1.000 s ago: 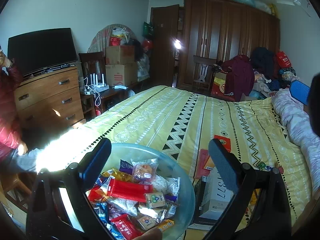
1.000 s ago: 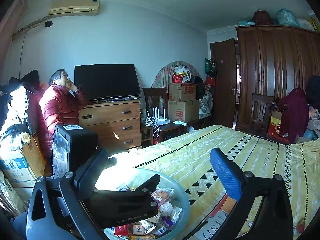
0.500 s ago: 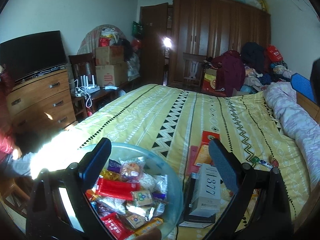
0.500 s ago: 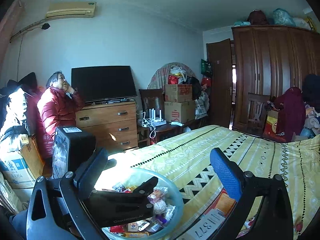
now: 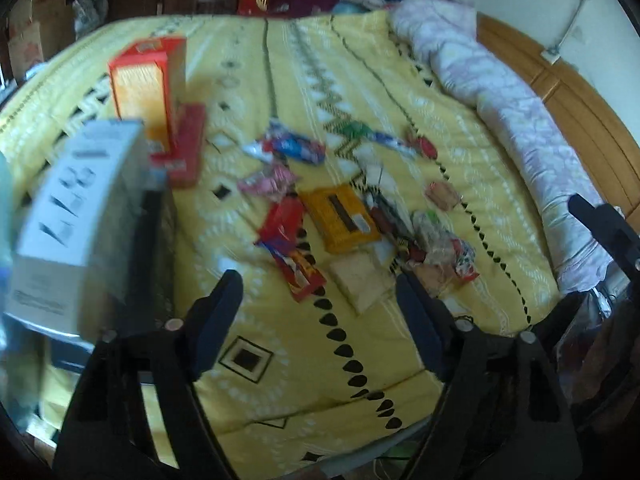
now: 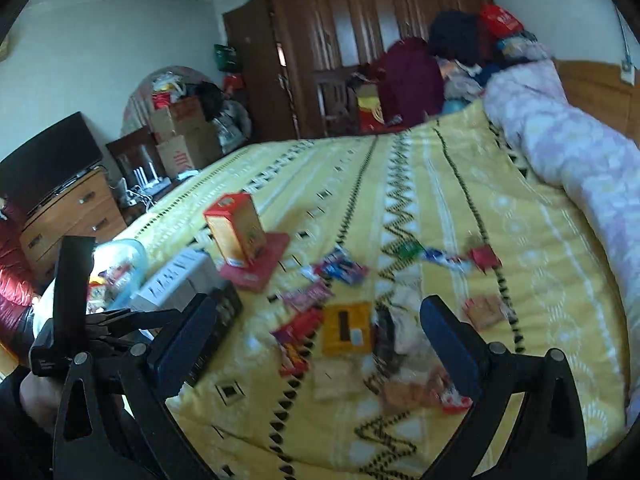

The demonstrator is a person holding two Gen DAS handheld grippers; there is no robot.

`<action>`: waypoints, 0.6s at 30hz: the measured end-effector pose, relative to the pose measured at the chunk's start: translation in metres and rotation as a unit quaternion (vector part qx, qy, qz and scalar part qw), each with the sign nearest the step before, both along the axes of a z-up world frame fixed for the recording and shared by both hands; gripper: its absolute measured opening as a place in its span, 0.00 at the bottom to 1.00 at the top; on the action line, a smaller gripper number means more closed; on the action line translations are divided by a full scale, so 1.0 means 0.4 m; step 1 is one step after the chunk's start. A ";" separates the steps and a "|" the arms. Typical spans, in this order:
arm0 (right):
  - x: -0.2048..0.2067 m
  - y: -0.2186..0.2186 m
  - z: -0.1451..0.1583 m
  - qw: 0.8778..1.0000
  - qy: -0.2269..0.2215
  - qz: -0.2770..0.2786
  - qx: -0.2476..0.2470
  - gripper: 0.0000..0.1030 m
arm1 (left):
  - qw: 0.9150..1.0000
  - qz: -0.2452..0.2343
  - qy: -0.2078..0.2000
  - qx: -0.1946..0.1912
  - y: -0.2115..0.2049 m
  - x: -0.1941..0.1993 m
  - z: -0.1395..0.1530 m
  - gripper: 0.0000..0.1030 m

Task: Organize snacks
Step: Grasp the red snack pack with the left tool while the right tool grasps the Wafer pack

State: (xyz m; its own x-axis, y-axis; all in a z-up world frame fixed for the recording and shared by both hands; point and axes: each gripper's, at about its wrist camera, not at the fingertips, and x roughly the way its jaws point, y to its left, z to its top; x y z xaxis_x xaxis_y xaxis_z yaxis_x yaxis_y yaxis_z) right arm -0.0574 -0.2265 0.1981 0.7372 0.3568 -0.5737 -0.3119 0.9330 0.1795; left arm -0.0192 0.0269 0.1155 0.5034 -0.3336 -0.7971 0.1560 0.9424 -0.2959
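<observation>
both grippers have swung from the bowl to loose snacks (image 5: 340,216) mid-bed, unsorted; left gripper (image 5: 320,300) closing empty, right gripper (image 6: 316,336) open, empty.

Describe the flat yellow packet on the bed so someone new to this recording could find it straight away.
Start at the yellow patterned bedspread and go to the scatter of small snack wrappers near its middle. The yellow packet lies flat there, just right of a red wrapper. It is the only mustard-yellow rectangle, with a dark bar along its face.
</observation>
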 end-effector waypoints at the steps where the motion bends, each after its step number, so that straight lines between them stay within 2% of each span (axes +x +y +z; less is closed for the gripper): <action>1: 0.001 -0.043 -0.037 1.000 0.016 -0.011 0.003 1.00 | 1.000 0.004 0.013 0.001 -0.016 0.022 -0.038 0.66; 5: 0.009 -0.168 -0.159 0.996 0.074 -0.041 0.033 1.00 | 0.999 0.023 0.014 0.038 -0.050 0.115 -0.110 0.64; 7: 0.014 -0.185 -0.189 0.994 0.088 -0.047 0.042 1.00 | 0.999 0.023 0.024 0.040 -0.046 0.158 -0.134 0.65; 9: 0.025 -0.208 -0.220 0.993 0.098 -0.049 0.051 1.00 | 0.997 0.019 0.044 0.062 -0.046 0.199 -0.173 0.65; 12: 0.036 -0.218 -0.240 0.992 0.105 -0.050 0.057 1.00 | 0.993 0.003 0.058 0.103 -0.072 0.234 -0.223 0.65; 14: 0.049 -0.222 -0.252 0.991 0.111 -0.047 0.058 1.00 | 0.991 0.000 0.054 0.124 -0.085 0.245 -0.244 0.65; 17: 0.066 -0.222 -0.265 0.991 0.117 -0.039 0.059 1.00 | 0.990 0.004 0.043 0.134 -0.097 0.253 -0.245 0.65; 18: 0.068 -0.218 -0.267 0.991 0.118 -0.036 0.059 1.00 | 0.990 0.004 0.040 0.136 -0.100 0.252 -0.242 0.61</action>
State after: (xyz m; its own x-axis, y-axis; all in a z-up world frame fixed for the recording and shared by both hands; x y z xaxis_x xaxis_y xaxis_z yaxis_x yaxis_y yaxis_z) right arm -0.0301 -0.3138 0.0911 0.6138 0.3832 -0.6902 -0.1824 0.9194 0.3484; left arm 0.0814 -0.0130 0.0186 0.4373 -0.0981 -0.8939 0.1348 0.9900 -0.0427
